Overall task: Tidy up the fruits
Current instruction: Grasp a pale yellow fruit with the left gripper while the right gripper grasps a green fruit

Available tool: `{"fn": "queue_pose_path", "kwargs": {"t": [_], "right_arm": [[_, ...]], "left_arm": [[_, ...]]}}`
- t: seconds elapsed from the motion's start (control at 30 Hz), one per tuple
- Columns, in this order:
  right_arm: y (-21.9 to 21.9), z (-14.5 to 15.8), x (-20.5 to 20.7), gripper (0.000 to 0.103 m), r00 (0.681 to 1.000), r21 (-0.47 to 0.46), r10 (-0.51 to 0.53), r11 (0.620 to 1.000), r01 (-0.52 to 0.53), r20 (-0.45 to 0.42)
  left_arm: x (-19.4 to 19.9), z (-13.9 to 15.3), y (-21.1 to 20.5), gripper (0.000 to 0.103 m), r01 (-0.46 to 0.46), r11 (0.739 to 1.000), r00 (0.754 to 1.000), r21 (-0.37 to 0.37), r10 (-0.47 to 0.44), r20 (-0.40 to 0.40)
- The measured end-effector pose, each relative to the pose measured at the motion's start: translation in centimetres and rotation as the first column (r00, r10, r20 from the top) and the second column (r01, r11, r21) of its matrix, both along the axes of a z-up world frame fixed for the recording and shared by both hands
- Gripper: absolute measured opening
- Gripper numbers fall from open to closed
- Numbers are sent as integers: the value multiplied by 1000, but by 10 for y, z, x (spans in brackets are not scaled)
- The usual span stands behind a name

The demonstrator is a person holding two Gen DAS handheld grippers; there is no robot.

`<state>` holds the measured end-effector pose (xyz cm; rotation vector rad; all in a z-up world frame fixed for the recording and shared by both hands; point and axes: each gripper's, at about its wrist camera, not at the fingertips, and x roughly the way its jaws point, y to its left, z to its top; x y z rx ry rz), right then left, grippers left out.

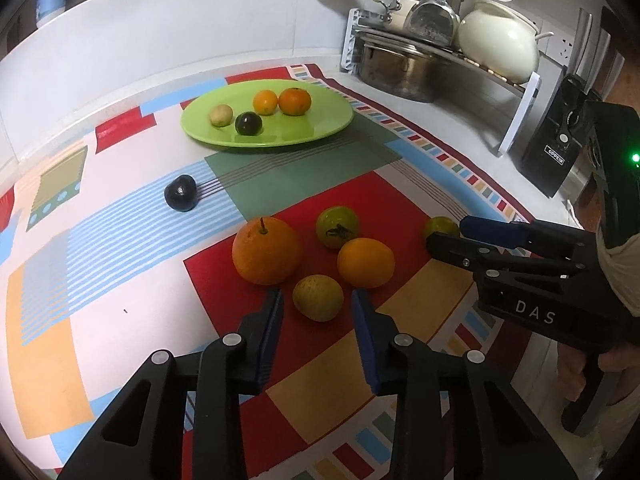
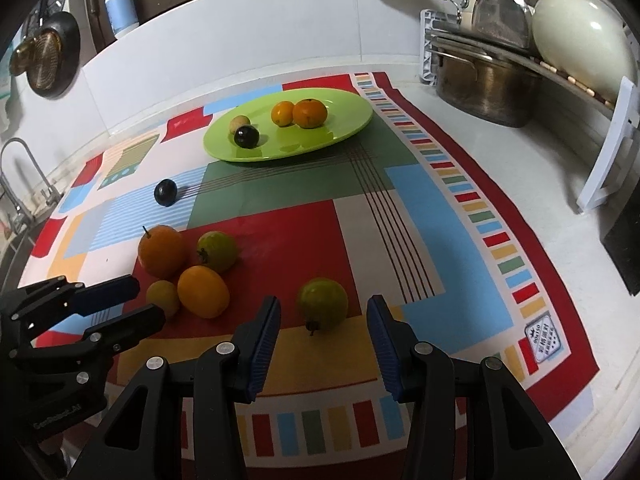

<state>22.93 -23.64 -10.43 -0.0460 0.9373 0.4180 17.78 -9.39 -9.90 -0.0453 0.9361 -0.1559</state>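
Note:
A green plate (image 1: pixel 320 128) (image 2: pixel 344 128) at the back of the patterned cloth holds two oranges, a pale fruit and a dark fruit. Loose on the cloth lie a large orange (image 1: pixel 266 256) (image 2: pixel 161 251), a smaller orange (image 1: pixel 365 263) (image 2: pixel 203 291), a green persimmon (image 1: pixel 337 227) (image 2: pixel 216 251), a yellowish pear (image 1: pixel 317 298) (image 2: pixel 163 297), a dark fruit (image 1: pixel 181 199) (image 2: pixel 165 192) and a green fruit (image 2: pixel 322 304) (image 1: pixel 440 227). My left gripper (image 1: pixel 318 312) (image 2: pixel 140 300) is open, its fingers either side of the pear. My right gripper (image 2: pixel 324 320) (image 1: pixel 444 236) is open around the green fruit.
A dish rack (image 1: pixel 444 60) (image 2: pixel 520 52) with pots, a glass and a cream kettle stands at the back right. A black box (image 1: pixel 552 152) stands right of it. A faucet (image 2: pixel 24 176) and sink are at the far left. A soap bottle (image 2: pixel 120 0) stands on the back ledge.

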Motion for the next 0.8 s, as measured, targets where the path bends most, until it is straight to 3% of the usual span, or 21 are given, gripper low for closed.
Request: {"fn": "queue_pose_path", "kwargs": {"t": [0.43,0.8], "right_arm": [[5,-9,5,29,1000,-9,12,1000,-12,-13],[2,5,-8,29,1000,16,14,1000,-14,7]], "left_arm": [[8,-6,0,28,3,1000,1000,-15,-3,-23],[-1,12,-5,28,28,1000,999,12,-28,28]]}}
